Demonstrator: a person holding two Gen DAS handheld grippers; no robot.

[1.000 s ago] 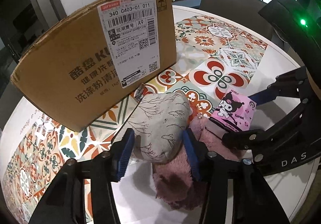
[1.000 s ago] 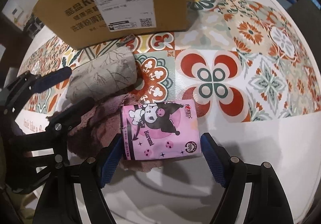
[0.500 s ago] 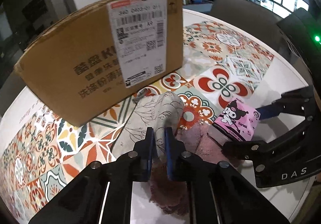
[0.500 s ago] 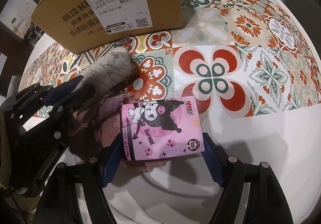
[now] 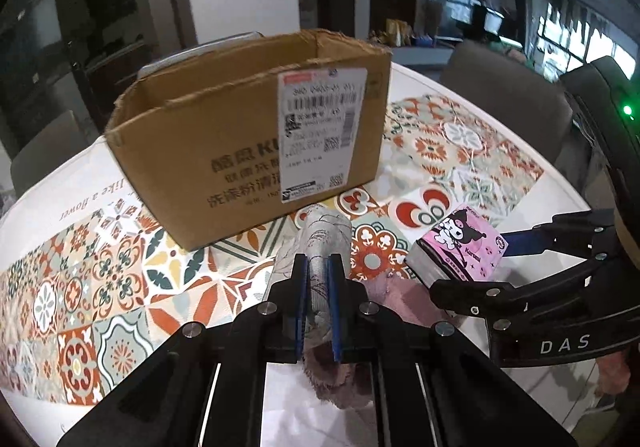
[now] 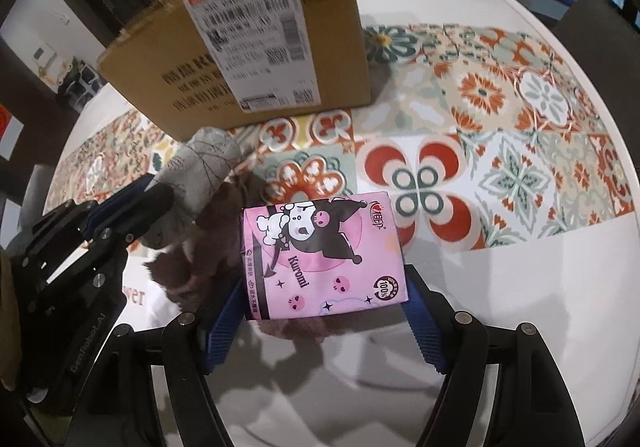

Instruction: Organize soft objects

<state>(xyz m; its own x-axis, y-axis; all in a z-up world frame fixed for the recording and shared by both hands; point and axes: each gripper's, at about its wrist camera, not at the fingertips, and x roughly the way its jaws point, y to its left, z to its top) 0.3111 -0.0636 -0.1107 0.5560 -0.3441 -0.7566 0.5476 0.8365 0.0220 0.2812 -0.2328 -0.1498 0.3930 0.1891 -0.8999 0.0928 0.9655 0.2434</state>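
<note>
The cloth (image 5: 325, 243) is pinched by the left hand-held gripper (image 5: 318, 299), box (image 5: 248, 135) straight ahead (right hand-held gripper (image 6: 324, 321) clamps the pack (image 6: 320, 259)).

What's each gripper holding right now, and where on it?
Left gripper: shut on the grey printed cloth roll, near end. Right gripper: shut on the pink Kuromi tissue pack, side edges.

pink tissue pack (image 6: 322, 257) | grey branch-print cloth (image 5: 325, 243) | brown box (image 5: 248, 151)

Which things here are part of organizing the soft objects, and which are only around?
For the job:
grey printed cloth, clamped in the left gripper
pink tissue pack, between the right gripper fingers
pink fuzzy towel
open cardboard box

Only around:
patterned tablecloth
chair
</note>
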